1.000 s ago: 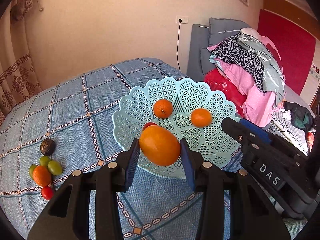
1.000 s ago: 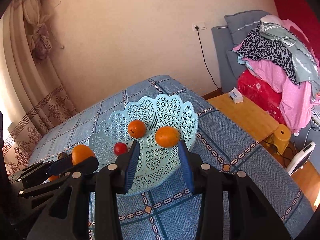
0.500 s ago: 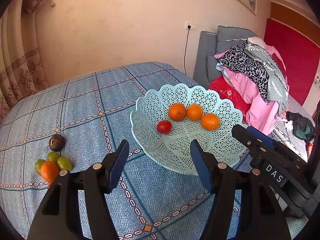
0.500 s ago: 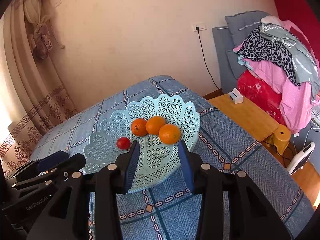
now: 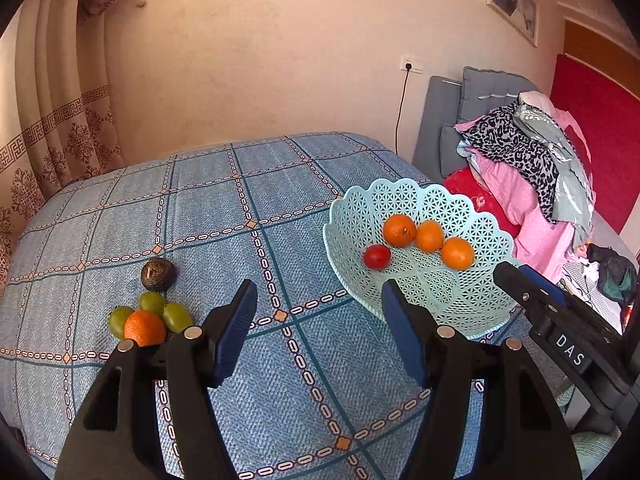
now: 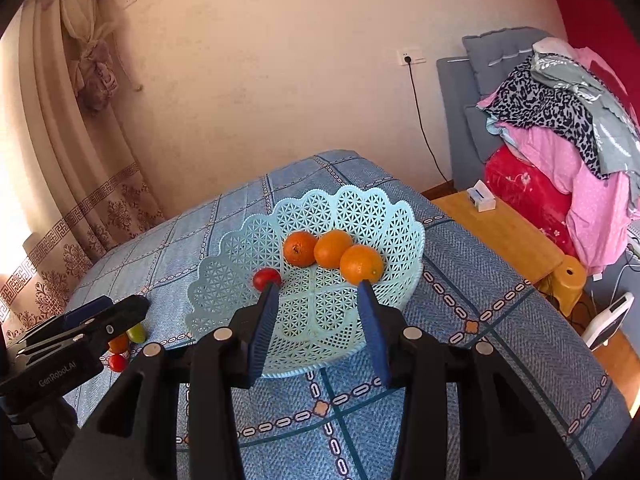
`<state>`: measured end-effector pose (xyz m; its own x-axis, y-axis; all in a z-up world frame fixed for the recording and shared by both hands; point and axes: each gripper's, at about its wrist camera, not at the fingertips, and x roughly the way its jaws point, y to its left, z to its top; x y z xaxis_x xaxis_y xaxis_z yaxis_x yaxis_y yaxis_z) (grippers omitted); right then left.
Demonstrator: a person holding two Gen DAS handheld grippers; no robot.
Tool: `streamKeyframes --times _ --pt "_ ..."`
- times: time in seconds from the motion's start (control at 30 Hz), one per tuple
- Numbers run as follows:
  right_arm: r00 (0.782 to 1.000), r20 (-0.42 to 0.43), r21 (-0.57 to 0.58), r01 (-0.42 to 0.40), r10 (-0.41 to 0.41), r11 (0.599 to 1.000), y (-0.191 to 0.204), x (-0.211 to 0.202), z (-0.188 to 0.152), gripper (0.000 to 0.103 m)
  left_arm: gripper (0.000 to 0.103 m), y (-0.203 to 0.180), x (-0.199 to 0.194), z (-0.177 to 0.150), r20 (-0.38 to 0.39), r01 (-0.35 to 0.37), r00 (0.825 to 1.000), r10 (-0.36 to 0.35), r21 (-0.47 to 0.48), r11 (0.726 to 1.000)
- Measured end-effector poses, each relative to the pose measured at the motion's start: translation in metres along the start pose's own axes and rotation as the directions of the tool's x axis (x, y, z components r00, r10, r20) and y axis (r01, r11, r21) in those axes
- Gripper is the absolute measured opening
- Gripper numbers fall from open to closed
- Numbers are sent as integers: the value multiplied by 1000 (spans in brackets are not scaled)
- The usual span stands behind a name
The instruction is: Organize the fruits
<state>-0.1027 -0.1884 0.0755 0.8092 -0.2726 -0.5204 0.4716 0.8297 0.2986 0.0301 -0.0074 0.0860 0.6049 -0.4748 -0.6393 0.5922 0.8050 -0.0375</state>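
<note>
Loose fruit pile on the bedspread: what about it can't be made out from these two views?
- Left wrist view: the left gripper finger covers the pile's near edge beside the orange, so the small red fruit is hidden.
- Right wrist view: the left gripper's body hides most of the pile; only slivers of an orange and a green fruit show.
- The dark round fruit is too small to identify.

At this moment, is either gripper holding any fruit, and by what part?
Nothing is held. The left gripper and right gripper are both open and empty.
</note>
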Motion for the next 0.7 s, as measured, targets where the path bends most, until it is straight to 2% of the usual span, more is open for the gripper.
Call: streamKeyframes --times 0.4,0.7 --pt "998 -23 -54 -56 55 997 28 0 -7 42 67 54 -11 -6 8 -93 996 94 -77 993" --pt "995 -37 -118 -92 89 989 54 -3 -14 43 67 96 -4 -18 -34 -167 986 164 -142 976"
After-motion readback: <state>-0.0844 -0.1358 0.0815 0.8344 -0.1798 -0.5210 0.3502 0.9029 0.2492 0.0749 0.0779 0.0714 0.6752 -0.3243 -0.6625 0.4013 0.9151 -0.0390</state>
